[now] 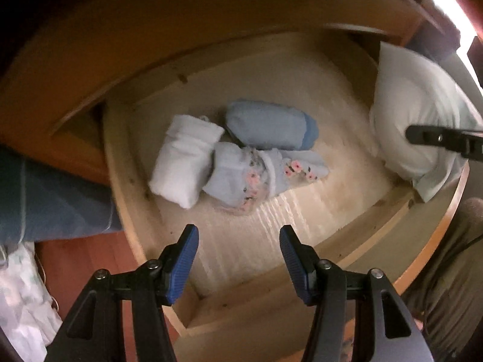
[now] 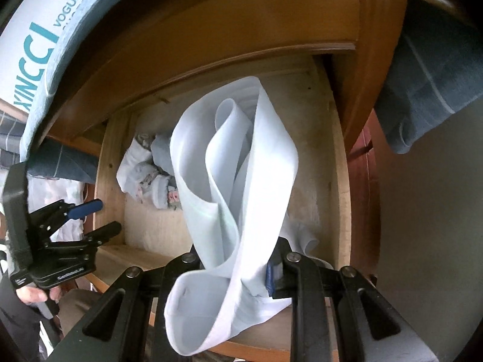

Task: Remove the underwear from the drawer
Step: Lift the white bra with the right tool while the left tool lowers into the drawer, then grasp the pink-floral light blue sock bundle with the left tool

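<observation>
We have the right gripper (image 2: 241, 274) pressed together on a pale white pair of underwear (image 2: 235, 181), pinching it at a bunched fold so the rest hangs loose and untwists under its own weight. In the right wrist view the garment dangles above the open wooden drawer (image 2: 341, 181), over its right half, which suggests to us that the lift is under way and the piece is close to clearing the front edge. In the left wrist view the same garment (image 1: 413, 114) shows at the drawer's right side, with a dark finger of the right gripper (image 1: 437, 138) across it.

Our left gripper (image 1: 238, 259) is spread, with nothing between its blue pads (image 1: 184, 265), and hangs over the drawer's front edge (image 1: 241, 307), pointing down at what remains. Three small folded bundles lie together near the drawer's back left corner: a white bundle (image 1: 184, 160), a blue bundle (image 1: 271, 126) and a flowered bundle (image 1: 256, 175), all touching. We judge the open left jaws are placed ready for one of these. The folds look soft and may come undone under a shallow pinch, so a deep grip across a bundle's middle seems wise.
</observation>
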The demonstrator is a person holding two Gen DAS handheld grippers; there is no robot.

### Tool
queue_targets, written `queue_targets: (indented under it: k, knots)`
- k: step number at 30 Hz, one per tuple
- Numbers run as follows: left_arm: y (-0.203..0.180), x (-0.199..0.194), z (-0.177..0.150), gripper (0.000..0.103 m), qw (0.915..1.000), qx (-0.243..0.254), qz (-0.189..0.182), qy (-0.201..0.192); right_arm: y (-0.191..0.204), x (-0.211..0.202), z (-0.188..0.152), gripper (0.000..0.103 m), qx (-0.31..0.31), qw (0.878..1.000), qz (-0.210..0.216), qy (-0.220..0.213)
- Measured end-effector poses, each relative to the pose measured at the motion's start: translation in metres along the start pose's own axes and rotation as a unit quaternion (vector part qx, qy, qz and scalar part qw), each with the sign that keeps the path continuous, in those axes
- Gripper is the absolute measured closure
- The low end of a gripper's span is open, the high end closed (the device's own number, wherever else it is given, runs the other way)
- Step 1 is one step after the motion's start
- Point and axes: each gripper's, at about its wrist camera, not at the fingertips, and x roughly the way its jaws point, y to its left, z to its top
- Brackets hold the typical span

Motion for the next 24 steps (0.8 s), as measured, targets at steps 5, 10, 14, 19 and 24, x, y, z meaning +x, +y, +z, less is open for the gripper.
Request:
queue_targets:
  k: [5,10,14,19,24]
  knots:
    - [-0.004,0.016,0.006,0.046,0.9980,0.055,-0.002,0.029,0.000,-0.006,-0.001,0.081,-0.004,1.000,-0.001,-0.002]
    - [-0.005,0.030,0.016,0.046,0.9950,0.088,-0.002,0.047,-0.006,-0.007,-0.001,0.080,0.006,1.000,0.006,-0.004]
    - [-0.006,0.036,0.024,0.046,0.9940,0.097,-0.007,0.050,-0.010,-0.009,-0.001,0.080,0.008,1.000,0.009,-0.001]
    - [-0.012,0.048,0.034,0.046,0.9912,0.119,0.001,0.058,-0.011,-0.007,0.000,0.080,0.007,1.000,0.012,0.003]
    - [-0.014,0.060,0.050,0.046,0.9925,0.104,-0.005,0.064,-0.016,-0.010,0.001,0.079,0.011,1.000,0.017,0.002]
